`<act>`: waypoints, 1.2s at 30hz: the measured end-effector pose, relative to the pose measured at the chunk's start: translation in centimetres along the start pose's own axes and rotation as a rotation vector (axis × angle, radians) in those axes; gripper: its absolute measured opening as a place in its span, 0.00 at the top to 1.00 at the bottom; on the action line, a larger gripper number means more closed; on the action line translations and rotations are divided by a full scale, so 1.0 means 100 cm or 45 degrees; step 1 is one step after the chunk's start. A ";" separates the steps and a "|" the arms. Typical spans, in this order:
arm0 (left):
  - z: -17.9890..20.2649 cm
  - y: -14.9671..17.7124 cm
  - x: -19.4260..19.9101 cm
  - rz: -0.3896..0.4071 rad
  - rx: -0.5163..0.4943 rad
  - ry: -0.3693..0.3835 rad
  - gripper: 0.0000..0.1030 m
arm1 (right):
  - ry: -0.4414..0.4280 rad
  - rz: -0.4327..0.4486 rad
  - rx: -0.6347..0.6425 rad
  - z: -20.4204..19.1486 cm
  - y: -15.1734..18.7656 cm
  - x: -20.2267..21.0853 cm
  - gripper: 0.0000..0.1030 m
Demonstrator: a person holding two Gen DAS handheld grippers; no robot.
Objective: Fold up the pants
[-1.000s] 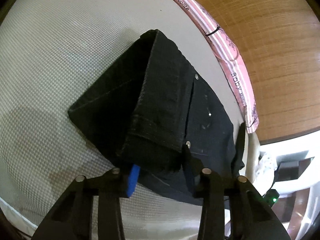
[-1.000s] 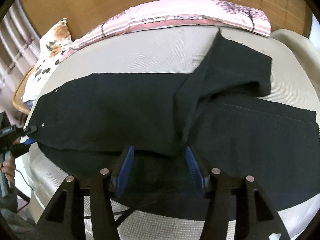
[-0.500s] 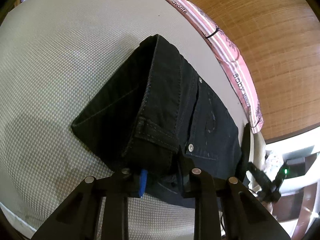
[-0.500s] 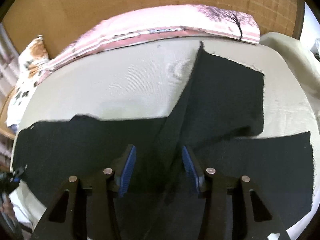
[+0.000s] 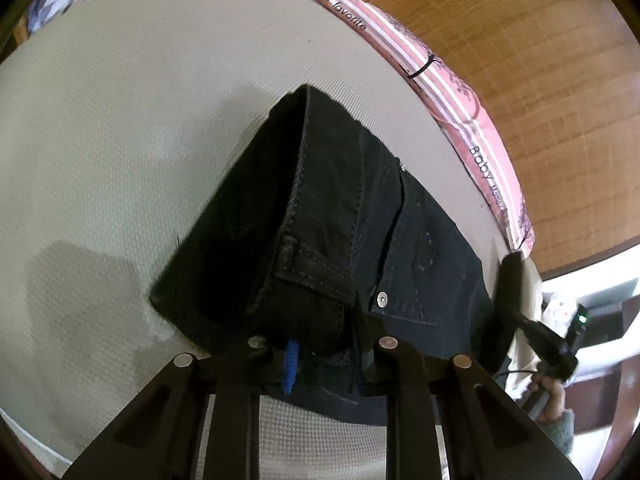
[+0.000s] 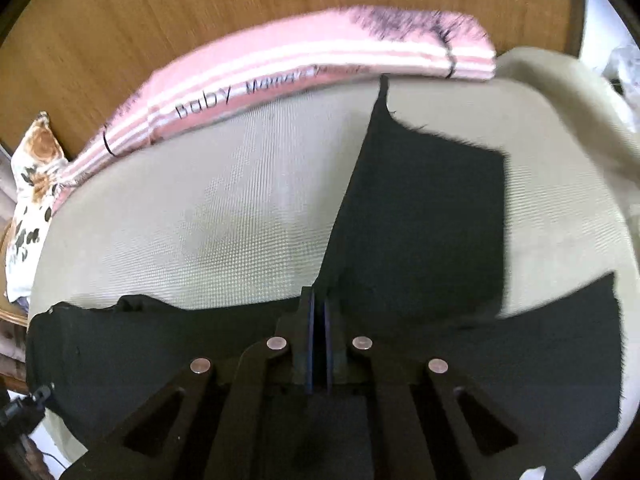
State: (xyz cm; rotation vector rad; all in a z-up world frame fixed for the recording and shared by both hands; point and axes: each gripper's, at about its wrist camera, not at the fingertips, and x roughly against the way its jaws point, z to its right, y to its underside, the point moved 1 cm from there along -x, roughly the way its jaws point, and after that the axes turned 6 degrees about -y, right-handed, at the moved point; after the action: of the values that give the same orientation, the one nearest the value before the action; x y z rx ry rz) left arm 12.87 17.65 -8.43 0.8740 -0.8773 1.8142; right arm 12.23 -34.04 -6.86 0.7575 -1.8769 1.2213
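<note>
Black denim pants [image 5: 344, 224] lie on a beige woven mattress [image 5: 120, 152]. In the left wrist view my left gripper [image 5: 326, 344] is shut on the waistband corner, lifted so the fabric tents up. A metal rivet [image 5: 383, 300] shows beside the right finger. In the right wrist view my right gripper [image 6: 318, 344] is shut on a fold of the pants [image 6: 420, 216] near the leg end, pulling one leg up into a raised flap. The other leg lies flat beneath [image 6: 560, 340].
A pink striped pillow [image 6: 304, 68] lies along the wooden headboard [image 6: 160, 20] at the far edge. A floral pillow [image 6: 32, 184] sits at the left. The right gripper and the person's hand show at the right in the left wrist view [image 5: 552, 356].
The left gripper has closed further on the waistband and lifted it. The right gripper has shut on the leg fabric and raised it, with the camera now closer to the mattress.
</note>
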 end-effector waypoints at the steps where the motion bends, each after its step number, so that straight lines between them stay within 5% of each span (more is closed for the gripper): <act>1: 0.002 -0.004 0.002 0.005 -0.019 -0.009 0.80 | 0.001 0.023 -0.017 0.004 0.003 0.012 0.97; 7: 0.007 -0.017 0.006 -0.014 -0.162 -0.115 0.80 | 0.013 0.086 -0.161 0.044 0.043 0.066 0.97; 14: 0.017 -0.007 -0.008 -0.039 -0.299 -0.297 0.80 | 0.001 -0.048 -0.326 0.082 0.099 0.047 0.97; 23: 0.022 0.005 0.008 -0.009 -0.372 -0.386 0.66 | -0.164 -0.018 -0.436 0.102 0.110 0.039 0.85; 30: 0.045 0.043 0.043 0.081 -0.639 -0.519 0.61 | -0.239 0.020 -0.483 0.116 0.106 0.043 0.74; 32: 0.061 0.054 0.051 0.126 -0.729 -0.496 0.61 | -0.243 0.031 -0.485 0.120 0.102 0.043 0.74; 36: 0.106 0.076 0.050 0.162 -0.871 -0.291 0.61 | -0.283 0.034 -0.517 0.133 0.091 0.035 0.74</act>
State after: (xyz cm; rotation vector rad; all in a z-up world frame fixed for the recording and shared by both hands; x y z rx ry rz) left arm 6.27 8.21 -0.50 0.5877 -1.6038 1.3709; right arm -0.58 -43.27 -11.70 0.6638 -2.2290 0.7537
